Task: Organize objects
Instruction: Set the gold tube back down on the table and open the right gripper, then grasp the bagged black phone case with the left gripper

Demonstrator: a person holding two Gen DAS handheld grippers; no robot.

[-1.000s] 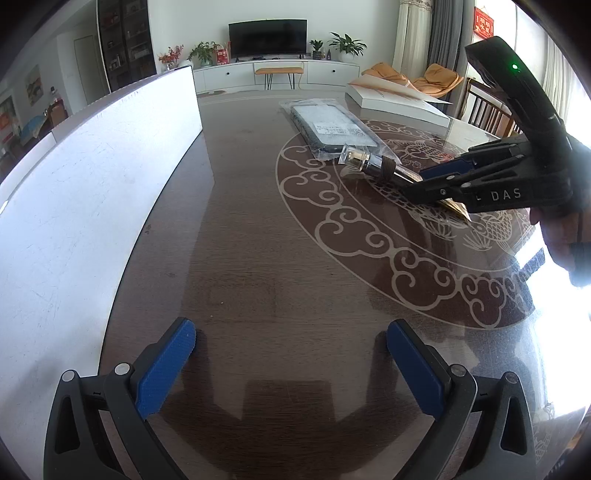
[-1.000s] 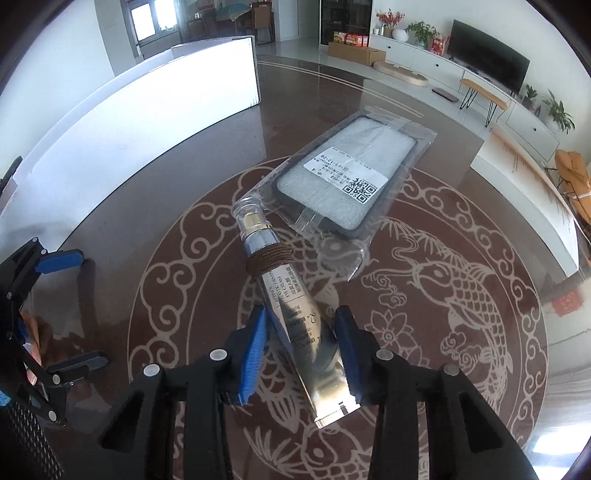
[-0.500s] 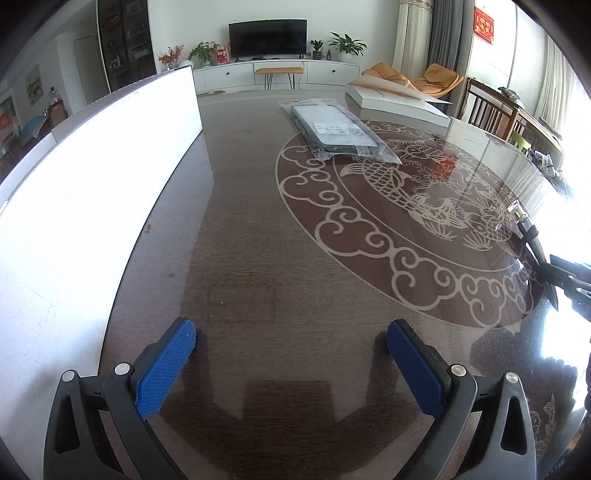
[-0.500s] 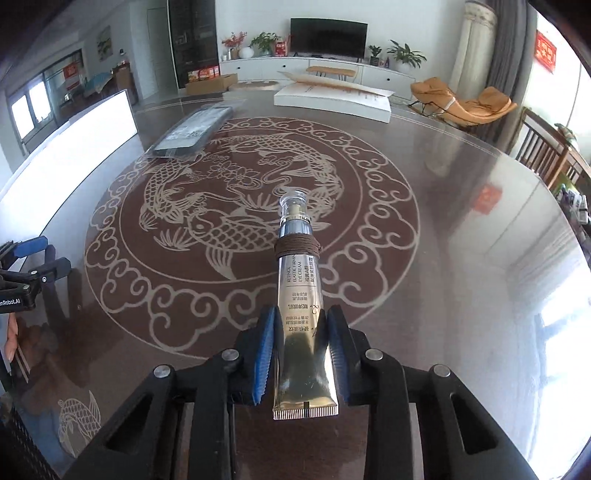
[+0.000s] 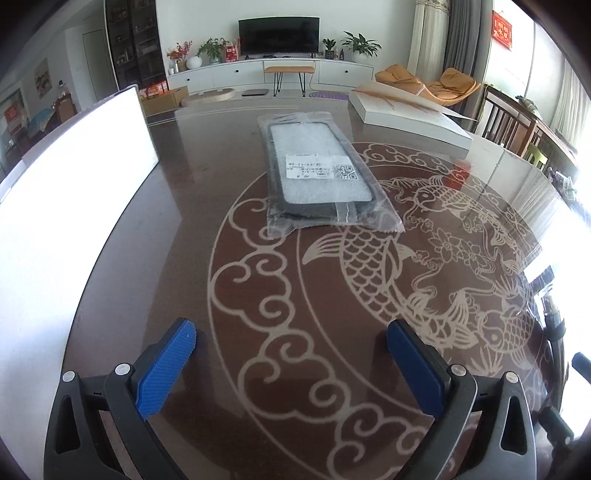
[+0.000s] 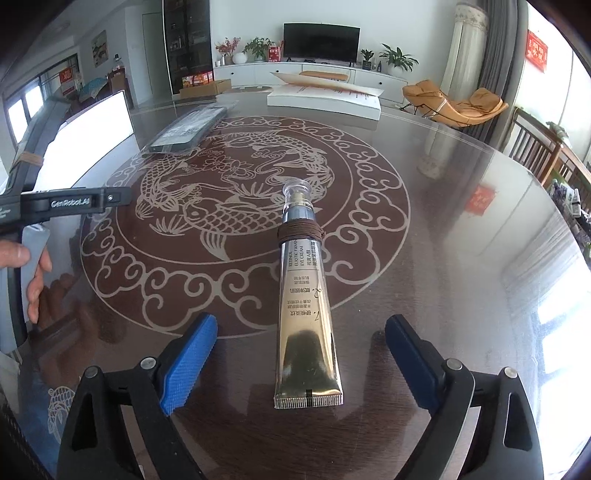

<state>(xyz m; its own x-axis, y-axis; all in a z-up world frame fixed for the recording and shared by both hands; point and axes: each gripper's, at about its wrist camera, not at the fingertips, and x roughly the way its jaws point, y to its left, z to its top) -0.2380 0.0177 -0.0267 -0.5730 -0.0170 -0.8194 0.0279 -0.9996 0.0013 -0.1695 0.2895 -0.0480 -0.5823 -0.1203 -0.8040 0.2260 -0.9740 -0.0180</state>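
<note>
Both sets of fingers stand open, my right fingers (image 6: 301, 363) having just spread off the cream tube (image 6: 306, 314) lying flat on the tabletop (image 6: 461, 229) between them, so I should back straight away without nudging it.

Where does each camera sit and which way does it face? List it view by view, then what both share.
Left wrist: on the left hand-held gripper, angled down across the table at the bagged phone case; its own open blue fingers show.
Right wrist: on the right hand-held gripper, angled down at the eye cream tube lying between jaws that have just been opening; the person's left hand shows at left.
Shared: phone case, white box, television.
</note>
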